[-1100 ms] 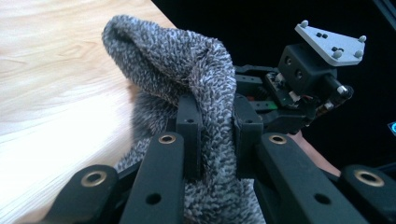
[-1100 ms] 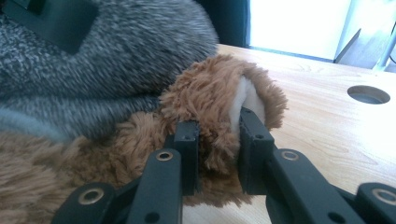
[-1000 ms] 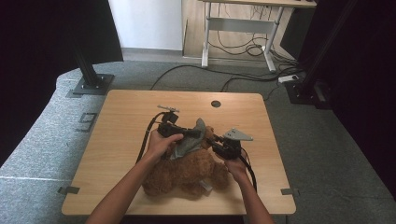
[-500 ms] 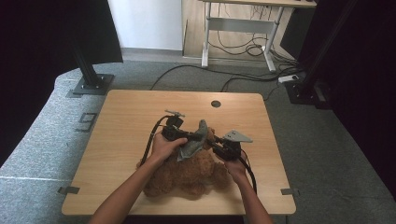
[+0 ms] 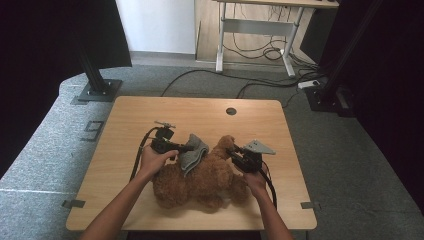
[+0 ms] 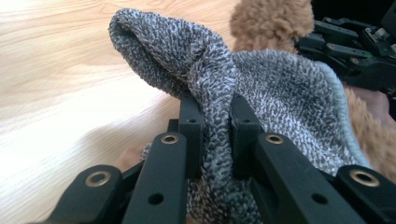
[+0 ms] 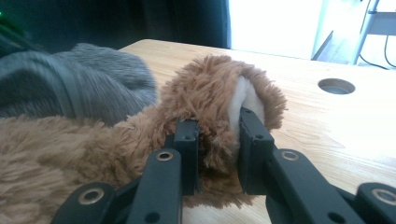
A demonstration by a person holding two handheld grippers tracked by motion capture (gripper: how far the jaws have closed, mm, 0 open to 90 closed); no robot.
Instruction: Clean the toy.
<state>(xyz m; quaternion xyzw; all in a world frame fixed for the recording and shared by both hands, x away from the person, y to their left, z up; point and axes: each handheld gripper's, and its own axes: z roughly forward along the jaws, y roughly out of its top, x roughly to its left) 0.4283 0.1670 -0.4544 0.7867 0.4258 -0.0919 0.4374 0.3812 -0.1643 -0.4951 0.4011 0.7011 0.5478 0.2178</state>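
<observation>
A brown plush bear lies on the wooden table. My left gripper is shut on a bunched fold of a grey knitted cloth, which drapes over the bear's upper part. In the left gripper view the jaws pinch the grey knit, with a furry bear part behind it. My right gripper is shut on a brown furry ear-like part of the bear. In the right gripper view the gripper clamps that part, which has a white inner patch; the grey knit lies to its left.
A round cable hole sits near the table's far edge, also the hole in the right gripper view. Black stands and a desk frame with cables are on the floor beyond. Bare wood lies left and far of the bear.
My left gripper has moved left and a little lower with the grey knit in it, drawing the cloth leftward across the bear. The right gripper has stayed put.
</observation>
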